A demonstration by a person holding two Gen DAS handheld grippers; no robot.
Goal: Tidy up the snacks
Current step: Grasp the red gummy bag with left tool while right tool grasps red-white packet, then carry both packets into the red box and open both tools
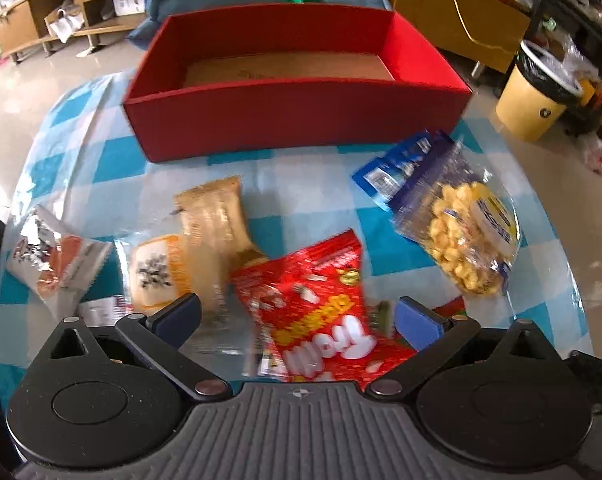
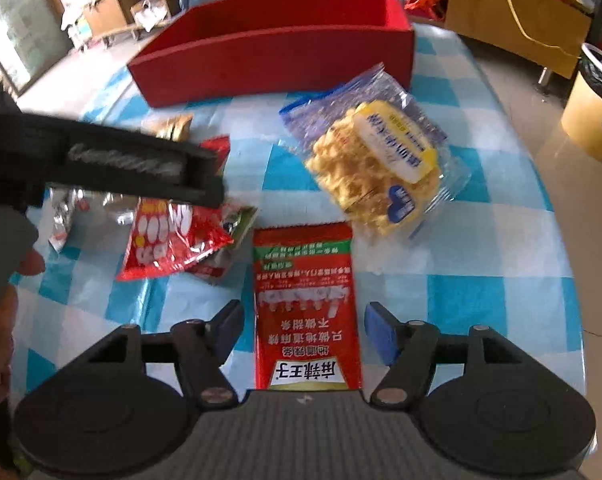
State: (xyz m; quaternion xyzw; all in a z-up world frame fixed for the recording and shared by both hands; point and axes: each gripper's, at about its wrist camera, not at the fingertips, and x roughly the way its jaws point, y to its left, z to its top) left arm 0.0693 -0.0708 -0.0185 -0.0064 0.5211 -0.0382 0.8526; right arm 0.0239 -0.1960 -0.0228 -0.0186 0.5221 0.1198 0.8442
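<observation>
A red open box (image 1: pixel 297 120) stands empty at the back of the table; it also shows in the right wrist view (image 2: pixel 273 64). My left gripper (image 1: pixel 301 320) is open, its jaws on either side of a red candy bag (image 1: pixel 317 304), not closed on it. Beside it lie a tan wrapped snack (image 1: pixel 213 224), an orange packet (image 1: pixel 157 272) and a silver-orange packet (image 1: pixel 53 256). A clear bag of yellow puffs (image 1: pixel 465 232) lies to the right. My right gripper (image 2: pixel 301 332) is open over a red-green flat packet (image 2: pixel 307 320). The waffle bag (image 2: pixel 377 160) lies beyond it.
The table has a blue-white checked cloth (image 1: pixel 113 160). A blue packet (image 1: pixel 397 168) lies under the puffs bag. The left gripper's body (image 2: pixel 113 160) crosses the right wrist view at left. A yellow bin (image 1: pixel 537 92) stands on the floor to the right.
</observation>
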